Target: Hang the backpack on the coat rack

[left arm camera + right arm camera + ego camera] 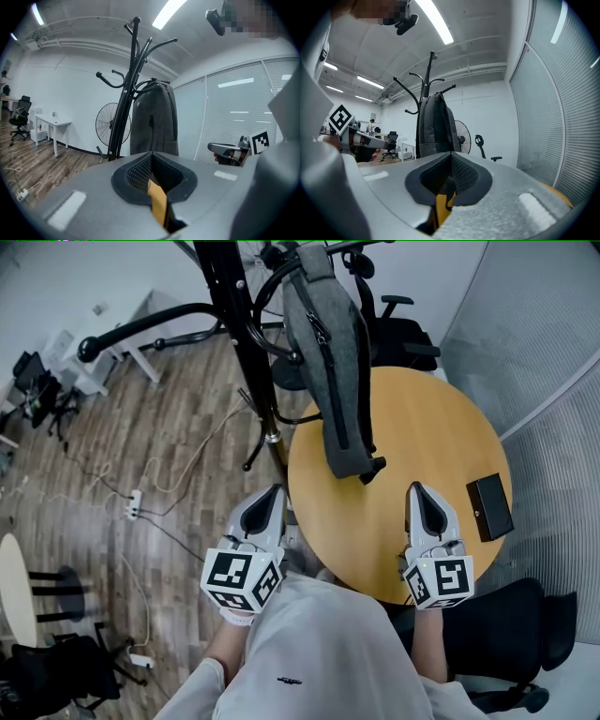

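The grey backpack (333, 352) hangs from a hook of the black coat rack (246, 343), its bottom just above the far edge of the round table. It also shows straight ahead in the left gripper view as the backpack (153, 119) on the rack (129, 93), and in the right gripper view as the backpack (436, 126). My left gripper (275, 491) is held off the table's left edge, shut with nothing in it. My right gripper (416, 489) hovers over the table's near side, shut and empty. Both point toward the backpack, well short of it.
The round wooden table (422, 446) carries a small black box (489, 506) at its right. Black office chairs stand behind and beside the table. Cables and a power strip (134, 504) lie on the wood floor at left. A fan (112, 124) stands behind the rack. Blinds line the right wall.
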Demonstrator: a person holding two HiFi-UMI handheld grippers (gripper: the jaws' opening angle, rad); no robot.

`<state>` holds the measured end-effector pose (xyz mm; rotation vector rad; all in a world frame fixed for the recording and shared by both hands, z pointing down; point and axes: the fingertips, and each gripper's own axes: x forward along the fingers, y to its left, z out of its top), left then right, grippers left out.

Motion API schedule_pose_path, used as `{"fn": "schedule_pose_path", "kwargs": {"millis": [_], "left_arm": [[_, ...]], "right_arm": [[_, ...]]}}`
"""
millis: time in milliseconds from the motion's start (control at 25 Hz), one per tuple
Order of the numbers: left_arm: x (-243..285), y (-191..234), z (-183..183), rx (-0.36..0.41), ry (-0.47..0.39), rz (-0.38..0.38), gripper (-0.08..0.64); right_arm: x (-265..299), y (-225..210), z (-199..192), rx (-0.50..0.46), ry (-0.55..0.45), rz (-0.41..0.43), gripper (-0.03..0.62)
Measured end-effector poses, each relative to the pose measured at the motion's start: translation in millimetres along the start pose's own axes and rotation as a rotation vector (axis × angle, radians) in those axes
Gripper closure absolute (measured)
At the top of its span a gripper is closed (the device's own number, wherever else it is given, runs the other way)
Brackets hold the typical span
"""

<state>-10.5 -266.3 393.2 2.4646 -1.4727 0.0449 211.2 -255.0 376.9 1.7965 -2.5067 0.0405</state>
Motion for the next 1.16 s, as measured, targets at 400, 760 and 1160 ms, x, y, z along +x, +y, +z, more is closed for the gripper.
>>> {"fn": "schedule_pose_path", "kwargs": {"millis": [400, 760, 1160], "left_arm": [[0.9, -1.5, 3.0, -0.004, -0.007, -0.003, 0.541], [1.1, -1.7, 1.4, -0.009, -0.009, 0.001, 0.541], [-2.3, -4.4, -4.8, -0.015, 0.002, 0.005, 0.541]], "right_arm": [[1.9, 4.5, 0.4, -0.005, 0.001, 0.020, 0.601], [4.6, 10.4, 2.9, -0.003, -0.003, 0.034, 0.601], [5.9, 16.0, 2.2, -0.003, -0.004, 0.046, 0.601]]}}
